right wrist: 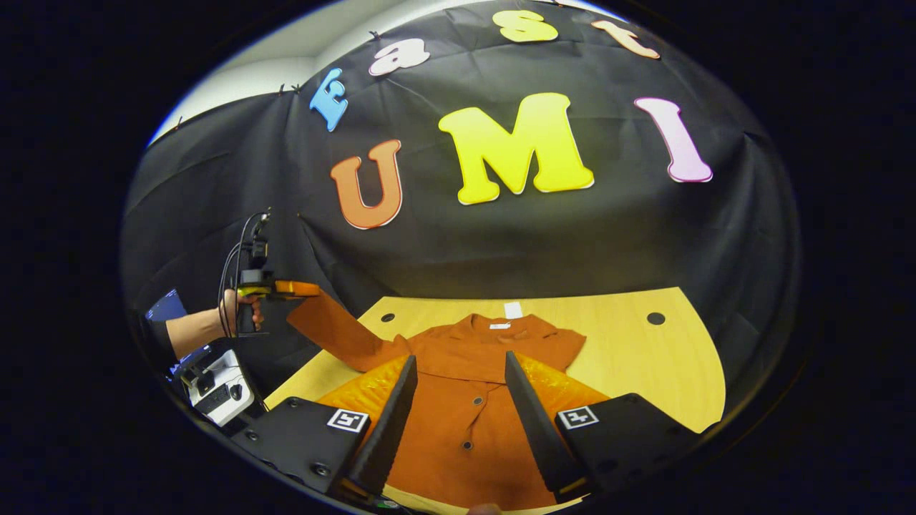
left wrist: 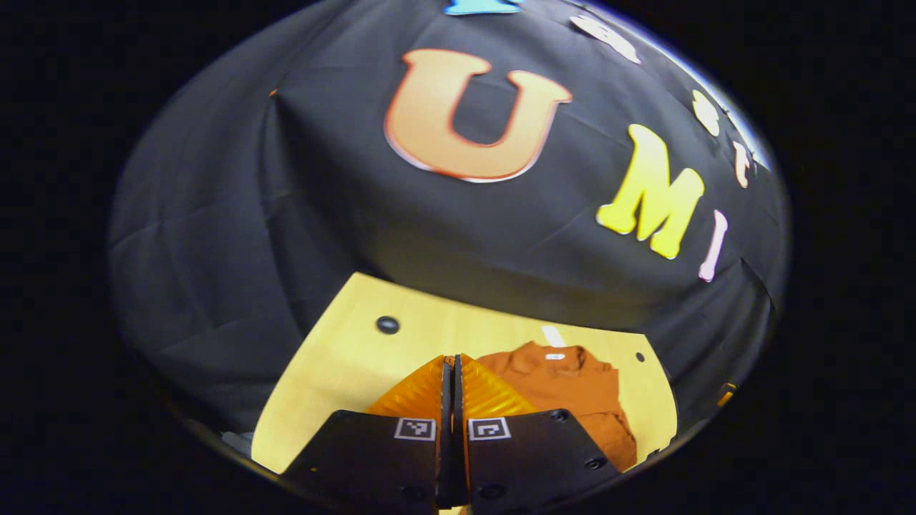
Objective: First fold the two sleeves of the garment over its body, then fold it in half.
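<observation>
- Shirt [right wrist: 465,400]: rust-orange, buttoned front, lies flat on the yellow wooden table [right wrist: 644,357], collar toward the black cloth wall [right wrist: 572,243], small white tag at the collar.
- One sleeve [right wrist: 336,332] is lifted off the table, stretched up and out past the table's edge toward the left gripper [right wrist: 297,289] as seen in the right gripper view.
- The other short sleeve [right wrist: 562,343] lies flat on the table beside the shirt's body.
- Left gripper: in its own view the fingers [left wrist: 429,390] are pressed together with barely a gap; in the right gripper view the sleeve end sits at its tip, so it is clamped on the sleeve.
- Left gripper is held up off the table, out to the side of the table's edge; a hand [right wrist: 240,307] grips its handle, forearm roughly level, cables running up from the unit.
- Left gripper view also shows the shirt [left wrist: 572,393] low down on the table [left wrist: 343,357], just right of the fingers.
- Right gripper [right wrist: 458,386]: jaws wide apart, nothing between them but the shirt's button front below; whether the fingertips touch the cloth, cannot tell.
- Right gripper points along the shirt toward the collar, centred over the body.
- Table has dark round holes [right wrist: 655,318] near the far corners.
- A white and black device [right wrist: 218,390] sits off the table's left side, below the forearm.
</observation>
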Action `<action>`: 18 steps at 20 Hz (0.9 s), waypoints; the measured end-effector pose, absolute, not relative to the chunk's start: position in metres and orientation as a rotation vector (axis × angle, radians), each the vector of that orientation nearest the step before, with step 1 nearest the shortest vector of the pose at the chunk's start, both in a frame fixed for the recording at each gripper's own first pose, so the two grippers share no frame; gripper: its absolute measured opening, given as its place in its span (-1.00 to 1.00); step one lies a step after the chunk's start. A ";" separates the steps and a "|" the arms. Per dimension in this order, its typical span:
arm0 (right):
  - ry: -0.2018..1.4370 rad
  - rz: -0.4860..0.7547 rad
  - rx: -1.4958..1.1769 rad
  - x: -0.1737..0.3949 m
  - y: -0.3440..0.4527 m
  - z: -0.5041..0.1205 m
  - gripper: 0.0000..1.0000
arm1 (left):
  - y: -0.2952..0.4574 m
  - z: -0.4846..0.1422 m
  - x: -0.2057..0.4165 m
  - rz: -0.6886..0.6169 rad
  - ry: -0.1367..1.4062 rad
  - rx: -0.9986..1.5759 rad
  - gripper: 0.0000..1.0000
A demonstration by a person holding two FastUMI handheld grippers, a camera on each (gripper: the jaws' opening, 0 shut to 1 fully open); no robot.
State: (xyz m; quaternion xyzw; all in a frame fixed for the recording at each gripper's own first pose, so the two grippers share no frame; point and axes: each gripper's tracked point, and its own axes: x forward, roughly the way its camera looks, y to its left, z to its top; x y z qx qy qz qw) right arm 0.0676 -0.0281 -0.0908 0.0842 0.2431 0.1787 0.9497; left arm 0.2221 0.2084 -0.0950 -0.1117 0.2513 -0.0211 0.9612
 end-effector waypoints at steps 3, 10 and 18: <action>0.451 0.335 0.167 0.058 -0.067 -0.081 0.63 | 0.123 -0.073 0.243 -0.128 0.487 -0.204 -0.95; 0.410 0.205 0.218 0.040 -0.167 -0.074 0.63 | -0.064 -0.089 0.256 -0.367 0.532 -0.119 -0.94; 0.443 0.012 0.232 0.017 -0.277 -0.086 0.63 | -0.212 -0.206 0.277 -0.544 0.680 -0.069 -0.94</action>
